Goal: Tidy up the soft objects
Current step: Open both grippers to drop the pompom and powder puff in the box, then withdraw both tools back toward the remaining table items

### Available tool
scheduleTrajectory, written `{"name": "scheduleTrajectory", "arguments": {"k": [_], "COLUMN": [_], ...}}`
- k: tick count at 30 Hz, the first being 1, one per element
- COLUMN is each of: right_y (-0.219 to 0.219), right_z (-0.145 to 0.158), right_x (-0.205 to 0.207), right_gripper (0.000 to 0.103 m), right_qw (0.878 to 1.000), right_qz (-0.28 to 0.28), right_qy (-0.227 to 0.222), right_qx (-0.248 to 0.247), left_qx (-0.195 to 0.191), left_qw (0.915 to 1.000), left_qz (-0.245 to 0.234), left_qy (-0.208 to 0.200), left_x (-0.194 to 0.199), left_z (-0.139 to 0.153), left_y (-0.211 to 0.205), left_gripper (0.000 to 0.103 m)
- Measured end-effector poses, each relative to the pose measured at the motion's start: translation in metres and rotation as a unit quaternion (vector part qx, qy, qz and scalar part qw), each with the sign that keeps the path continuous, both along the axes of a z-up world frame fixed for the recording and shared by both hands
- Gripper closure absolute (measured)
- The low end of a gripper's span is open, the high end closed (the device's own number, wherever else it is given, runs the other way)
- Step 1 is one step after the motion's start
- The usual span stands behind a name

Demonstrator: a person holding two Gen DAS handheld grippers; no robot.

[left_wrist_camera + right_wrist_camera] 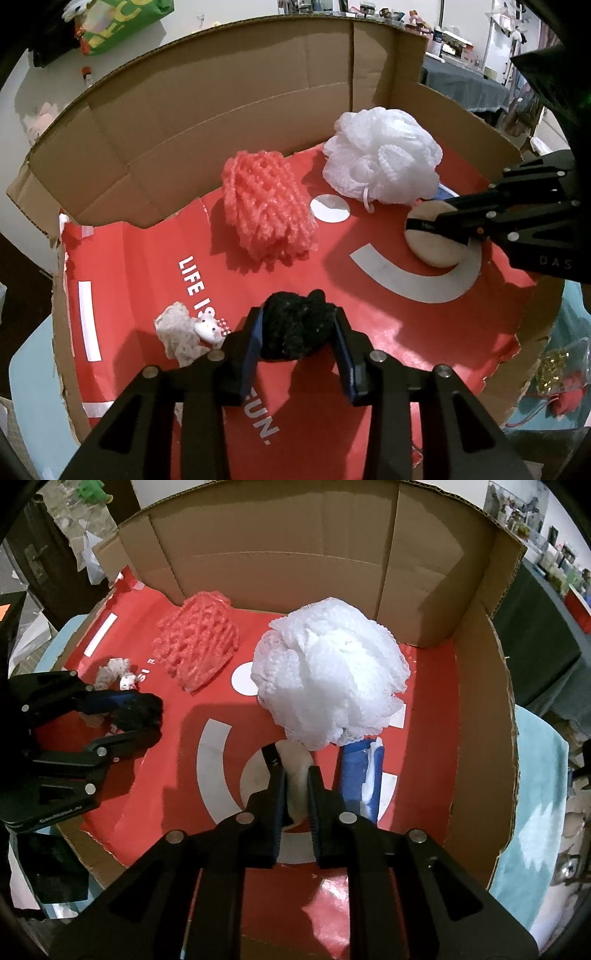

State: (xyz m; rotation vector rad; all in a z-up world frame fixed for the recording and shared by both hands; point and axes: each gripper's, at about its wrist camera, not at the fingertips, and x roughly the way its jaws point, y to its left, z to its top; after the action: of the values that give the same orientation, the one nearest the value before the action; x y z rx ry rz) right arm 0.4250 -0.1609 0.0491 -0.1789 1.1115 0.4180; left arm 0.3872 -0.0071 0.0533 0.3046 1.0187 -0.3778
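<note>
Left hand-held gripper (297, 334) is cradling a black fuzzy clump (295, 325) between half-parted pads, while right hand-held gripper (296, 790) is pinching a beige powder puff (295, 771) nearly shut, both low over the red-lined cardboard box (221, 110), likely for sorting beside the white bath pouf (328, 675).

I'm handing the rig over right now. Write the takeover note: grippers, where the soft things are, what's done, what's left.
Left gripper: closed on the black fuzzy piece, low over the red sheet.
Right gripper: shut on the beige puff, also low.
In the cardboard box: pink mesh bundle, white loofah, small white plush, blue roll.
Done: four items lie inside.
Left: release both held pieces, probably.
</note>
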Motion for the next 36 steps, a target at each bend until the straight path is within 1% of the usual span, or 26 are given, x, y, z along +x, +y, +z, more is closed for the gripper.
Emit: {"name": "scheduleTrajectory", "arguments": {"k": [8, 9, 11, 12, 13, 15, 17, 21, 23, 25, 29, 30, 32, 34, 36], "right_y": [0.003, 0.003, 0.004, 0.007, 0.008, 0.009, 0.009, 0.007, 0.008, 0.006, -0.004, -0.012, -0.015, -0.019, -0.021], "right_z": [0.002, 0.002, 0.002, 0.002, 0.003, 0.006, 0.010, 0.021, 0.029, 0.039, 0.067, 0.076, 0.090, 0.108, 0.122], "right_x": [0.001, 0.001, -0.001, -0.001, -0.003, -0.005, -0.006, -0.014, -0.019, -0.026, -0.051, -0.060, -0.076, -0.100, -0.121], "right_gripper": [0.087, 0.081, 0.058, 0.037, 0.035, 0.035, 0.035, 0.035, 0.034, 0.034, 0.033, 0.033, 0.031, 0.026, 0.025], "right_qw": [1.000, 1.000, 1.000, 1.000, 0.999, 0.999, 0.999, 0.998, 0.998, 0.998, 0.996, 0.996, 0.994, 0.991, 0.988], "right_qz": [0.002, 0.003, 0.006, 0.007, 0.009, 0.009, 0.009, 0.005, 0.001, -0.001, -0.008, -0.008, -0.014, -0.017, -0.018], "right_qy": [-0.007, -0.006, -0.010, -0.016, -0.026, -0.036, -0.036, -0.052, -0.054, -0.064, -0.087, -0.092, -0.111, -0.134, -0.154], "right_qx": [-0.010, -0.009, -0.014, -0.015, -0.016, -0.023, -0.017, -0.023, -0.015, -0.014, -0.005, 0.001, 0.005, 0.016, 0.021], "left_qx": [-0.004, -0.004, -0.004, -0.004, -0.006, -0.013, -0.020, -0.036, -0.052, -0.058, -0.071, -0.074, -0.079, -0.085, -0.092], "left_qw": [1.0000, 1.0000, 1.0000, 1.0000, 1.0000, 0.9999, 0.9995, 0.9982, 0.9968, 0.9950, 0.9896, 0.9878, 0.9838, 0.9787, 0.9750], "left_qz": [0.001, 0.000, -0.001, -0.001, -0.002, -0.002, 0.001, 0.009, 0.017, 0.026, 0.041, 0.044, 0.048, 0.053, 0.053], "left_qy": [0.001, 0.000, -0.003, -0.004, -0.006, -0.012, -0.023, -0.047, -0.059, -0.076, -0.118, -0.130, -0.154, -0.179, -0.195], "left_x": [0.001, 0.001, 0.000, -0.001, -0.002, -0.005, -0.010, -0.025, -0.036, -0.047, -0.076, -0.086, -0.107, -0.132, -0.149], "left_z": [-0.001, 0.000, 0.001, 0.002, 0.003, 0.006, 0.013, 0.032, 0.045, 0.057, 0.087, 0.093, 0.106, 0.120, 0.129], "left_y": [0.004, 0.004, 0.003, 0.003, 0.003, 0.003, 0.006, 0.011, 0.016, 0.019, 0.024, 0.027, 0.027, 0.028, 0.028], "left_gripper": [0.057, 0.056, 0.053, 0.053, 0.053, 0.048, 0.037, 0.030, 0.024, 0.019, 0.010, 0.009, 0.005, 0.003, 0.002]}}
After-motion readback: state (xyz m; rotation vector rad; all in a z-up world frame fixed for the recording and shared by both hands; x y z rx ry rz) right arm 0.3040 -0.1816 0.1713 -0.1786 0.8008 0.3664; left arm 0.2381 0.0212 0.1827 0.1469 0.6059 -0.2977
